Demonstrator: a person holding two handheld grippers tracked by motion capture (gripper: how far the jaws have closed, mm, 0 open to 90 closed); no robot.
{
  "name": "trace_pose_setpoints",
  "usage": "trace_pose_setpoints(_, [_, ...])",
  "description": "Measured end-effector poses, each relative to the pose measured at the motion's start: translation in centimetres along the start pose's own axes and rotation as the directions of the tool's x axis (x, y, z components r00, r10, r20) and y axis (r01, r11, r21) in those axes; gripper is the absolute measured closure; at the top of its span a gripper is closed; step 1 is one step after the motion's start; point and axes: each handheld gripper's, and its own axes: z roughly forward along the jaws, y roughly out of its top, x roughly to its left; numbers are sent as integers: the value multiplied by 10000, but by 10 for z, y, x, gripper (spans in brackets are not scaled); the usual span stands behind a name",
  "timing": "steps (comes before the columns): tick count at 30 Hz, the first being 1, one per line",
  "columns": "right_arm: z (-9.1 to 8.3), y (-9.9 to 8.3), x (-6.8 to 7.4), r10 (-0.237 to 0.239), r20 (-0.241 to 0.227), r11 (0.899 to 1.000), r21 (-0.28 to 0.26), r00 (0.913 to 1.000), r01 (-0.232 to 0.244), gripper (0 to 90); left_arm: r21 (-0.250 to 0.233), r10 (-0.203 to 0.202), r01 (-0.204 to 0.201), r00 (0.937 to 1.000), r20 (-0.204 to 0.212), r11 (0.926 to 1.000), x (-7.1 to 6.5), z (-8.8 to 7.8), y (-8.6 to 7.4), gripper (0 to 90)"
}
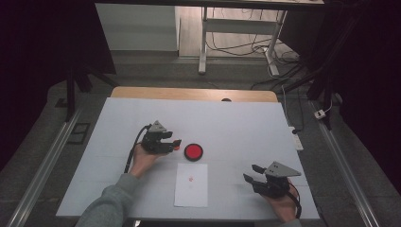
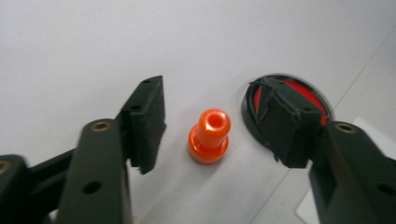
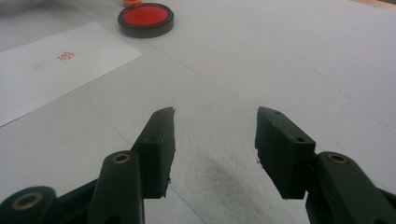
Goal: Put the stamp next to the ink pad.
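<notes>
A small orange stamp (image 2: 208, 136) stands upright on the white table (image 1: 236, 127), handle up. My left gripper (image 2: 215, 126) is open around it, with a gap between each pad and the stamp. In the high view this gripper (image 1: 176, 144) sits just left of a round red ink pad (image 1: 193, 152) in a black case. The same ink pad (image 2: 312, 99) lies partly behind the right-hand jaw in the left gripper view. A white sheet (image 1: 191, 184) with a small red print (image 1: 191, 179) lies in front of the pad. My right gripper (image 1: 251, 172) rests open at the front right, nothing between its jaws (image 3: 215, 140).
The white board covers a wooden table whose far edge (image 1: 194, 93) shows beyond it. Past that stand desk legs (image 1: 203, 42) and loose cables (image 1: 246, 47) on the floor. A metal rail (image 1: 42, 170) runs along the left side, and another (image 1: 350, 170) along the right.
</notes>
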Motion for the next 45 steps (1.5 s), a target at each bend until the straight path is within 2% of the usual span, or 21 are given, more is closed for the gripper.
trace_pose_setpoints(4, [0,0,-1,-33,52,10000,41,10000,33,467,-208,-126,131,9996,257,9997,-2,-13,2,334])
trace_pose_setpoints(7, [2,-1,-2,-82,78,9999,121,9999,81,464,-234,61,-53,9995,311,9997,-7,-25,0,303])
trace_pose_setpoints(13, [4,-1,-5,0,18,10000,90,10000,0,459,-221,102,-88,9980,619,9997,-14,-46,-6,308])
trace_pose_setpoints(19, [5,0,-6,-110,-18,9999,109,9999,111,457,-113,148,-141,9977,656,9998,-17,-64,-17,311])
trace_pose_setpoints(30, [5,-1,-8,-149,-24,9999,53,9999,149,455,74,316,-320,9987,407,9995,-28,-98,-50,312])
trace_pose_setpoints(40, [6,-2,-8,-241,8,9997,84,9997,241,454,73,200,-201,9998,82,9998,-26,-128,-85,313])
trace_pose_setpoints(45, [6,-2,-8,-388,102,9991,184,9992,386,453,-33,121,-121,9999,-121,9999,-24,-141,-96,314])
